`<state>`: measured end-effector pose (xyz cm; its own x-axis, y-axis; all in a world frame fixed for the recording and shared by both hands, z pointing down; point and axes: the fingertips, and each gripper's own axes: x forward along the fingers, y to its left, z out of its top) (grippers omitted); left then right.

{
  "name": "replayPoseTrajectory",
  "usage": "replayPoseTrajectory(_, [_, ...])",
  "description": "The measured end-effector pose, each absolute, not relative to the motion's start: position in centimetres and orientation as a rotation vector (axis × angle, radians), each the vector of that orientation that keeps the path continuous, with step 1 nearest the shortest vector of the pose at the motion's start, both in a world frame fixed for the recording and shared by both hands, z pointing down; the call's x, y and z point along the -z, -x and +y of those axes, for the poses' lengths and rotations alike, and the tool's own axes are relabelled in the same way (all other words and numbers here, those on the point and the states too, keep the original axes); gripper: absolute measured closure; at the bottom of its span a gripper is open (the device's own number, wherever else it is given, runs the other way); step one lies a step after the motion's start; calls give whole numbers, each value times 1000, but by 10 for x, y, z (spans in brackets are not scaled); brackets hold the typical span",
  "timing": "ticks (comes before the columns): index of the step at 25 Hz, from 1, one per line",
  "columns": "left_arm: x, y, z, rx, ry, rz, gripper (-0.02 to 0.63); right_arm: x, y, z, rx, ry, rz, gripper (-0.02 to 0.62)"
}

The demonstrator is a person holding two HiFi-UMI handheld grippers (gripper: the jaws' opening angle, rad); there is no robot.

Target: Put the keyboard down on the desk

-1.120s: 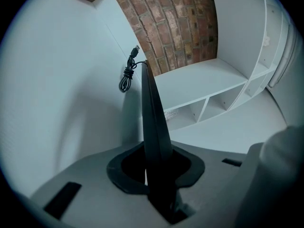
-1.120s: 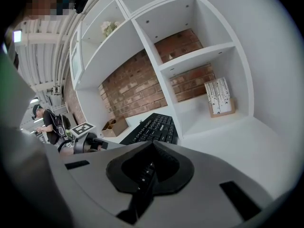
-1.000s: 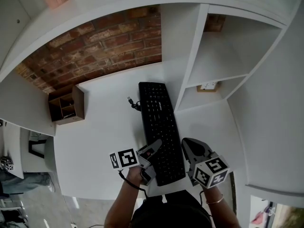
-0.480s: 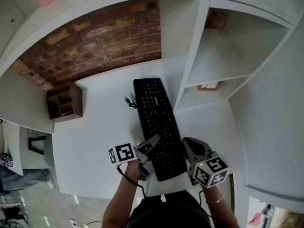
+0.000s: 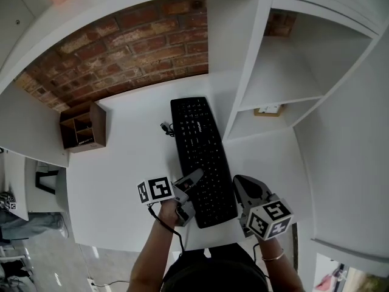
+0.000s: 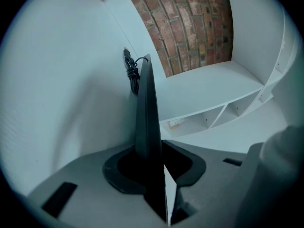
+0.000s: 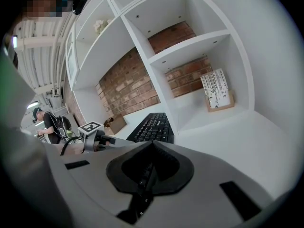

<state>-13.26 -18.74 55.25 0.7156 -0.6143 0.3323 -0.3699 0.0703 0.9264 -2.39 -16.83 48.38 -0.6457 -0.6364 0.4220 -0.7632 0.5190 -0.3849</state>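
- Smooth white matte tabletop (image 5: 127,181), rough red brick wall (image 5: 127,47) behind it, and a white cubby shelf unit (image 5: 246,72) standing on the right side.
- There's a little brown boxy organizer (image 5: 84,126) with open compartments off at the left, and a small framed print (image 5: 267,110) leaning in the lowest cubby.
- The keyboard (image 5: 202,157) is a plain black full-size slab: thin, flat and rectangular, with rows of low keys. It looks to be lying flat on the tabletop, running lengthwise away from the person, with its far end close to the shelf unit's upright.
- Its black cable (image 5: 166,128) is bunched in a small coil just off the far left corner, plug sticking out.
- The left gripper (image 5: 188,194) is at the keyboard's near left edge. Seen along its jaws, the keyboard's thin edge sits right between them. The jaws are opening, and a sliver of white shows between the board and one pad, so it's not really clamped anymore.
- The right gripper (image 5: 242,186) sits over the tabletop just beside the keyboard's near right corner. Its grey jaws are closed together with nothing in them.
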Motion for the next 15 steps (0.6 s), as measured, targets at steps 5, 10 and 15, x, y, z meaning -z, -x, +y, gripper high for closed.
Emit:
replayPoseTrajectory(5, [-554,134,-189,192,-1550,-870,495,-486,27,-168,-808,-1172,-2529,590])
replayPoseTrajectory(10, [-556,137,-190,166,-1545,-887,488,-490,38,-166,-797,-1125,-2529,591])
replayPoseTrajectory(15, [-559,143,-190,98,-1546,-933,465,-492,54,-165,-784,-1071,-2539,591])
